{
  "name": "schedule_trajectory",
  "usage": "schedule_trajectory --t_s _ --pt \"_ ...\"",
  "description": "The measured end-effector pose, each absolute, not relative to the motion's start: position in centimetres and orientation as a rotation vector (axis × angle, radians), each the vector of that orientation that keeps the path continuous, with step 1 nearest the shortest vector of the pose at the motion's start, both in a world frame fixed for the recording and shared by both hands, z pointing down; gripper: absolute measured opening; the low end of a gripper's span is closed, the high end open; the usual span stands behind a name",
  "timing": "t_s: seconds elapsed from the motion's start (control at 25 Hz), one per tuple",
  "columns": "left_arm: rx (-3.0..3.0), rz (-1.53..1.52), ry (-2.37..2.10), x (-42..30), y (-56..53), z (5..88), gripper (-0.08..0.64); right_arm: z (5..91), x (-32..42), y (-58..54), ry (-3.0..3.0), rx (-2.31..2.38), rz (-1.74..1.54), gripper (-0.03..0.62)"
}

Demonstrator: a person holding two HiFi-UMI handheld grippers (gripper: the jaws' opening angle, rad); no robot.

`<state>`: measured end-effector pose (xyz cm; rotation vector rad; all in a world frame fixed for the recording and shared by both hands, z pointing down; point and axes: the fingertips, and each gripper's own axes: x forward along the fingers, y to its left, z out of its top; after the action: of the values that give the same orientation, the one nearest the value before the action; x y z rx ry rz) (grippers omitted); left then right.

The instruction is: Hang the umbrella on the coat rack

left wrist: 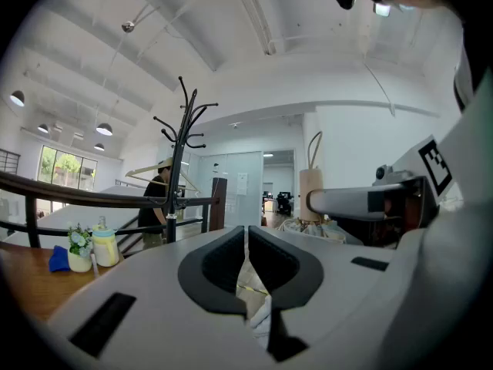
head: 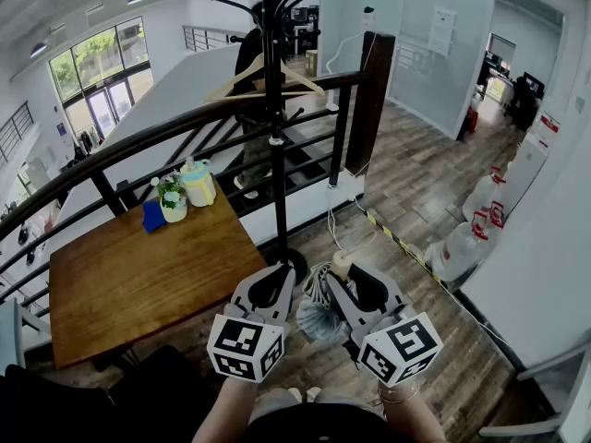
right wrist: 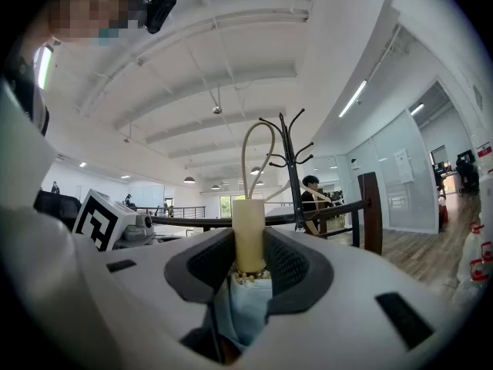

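Observation:
A folded umbrella [head: 319,316] with pale blue fabric and a beige handle [right wrist: 248,231] stands upright between the pads of my right gripper [head: 355,282], which is shut on the handle just above the fabric. Its cord loop [right wrist: 259,149] rises over the handle. My left gripper [head: 274,282] hangs beside it at the left, shut with nothing in it [left wrist: 246,241]; from there I see the handle [left wrist: 310,193] off to the right. The black coat rack [head: 274,118] stands straight ahead, beyond both grippers, its hooks [right wrist: 286,133] well above them.
A wooden hanger [head: 265,83] hangs on the rack. A dark railing [head: 166,137] runs behind it. A wooden table [head: 129,280] at the left carries a flower pot [head: 172,203], a pale jug [head: 198,184] and a blue object [head: 153,216]. Water jugs [head: 462,244] stand at the right.

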<state>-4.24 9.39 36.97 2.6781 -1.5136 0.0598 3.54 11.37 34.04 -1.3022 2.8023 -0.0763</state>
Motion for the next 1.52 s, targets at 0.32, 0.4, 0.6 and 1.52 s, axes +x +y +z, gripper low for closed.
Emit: schedule_trajectory --t_s 0.32,0.4,0.6,1.52 --pt "2.661 -0.018 -1.46 -3.5 9.4 36.8 0.026 34.5 4.2 11.0 2.8 -1.315 -0.084 0.133" --pt "2.658 -0.018 -1.462 -3.1 9.2 36.7 0.026 34.3 4.6 10.9 2.799 -1.309 -0.087 0.133" --pt "2.652 -0.037 -1.462 -2.0 9.0 36.9 0.026 34.0 5.8 10.8 2.764 -1.279 -0.074 0.133" --pt "2.639 -0.046 -1.446 1.1 -1.2 38.4 0.026 35.7 8.5 0.6 2.756 -1.276 -0.144 0.133"
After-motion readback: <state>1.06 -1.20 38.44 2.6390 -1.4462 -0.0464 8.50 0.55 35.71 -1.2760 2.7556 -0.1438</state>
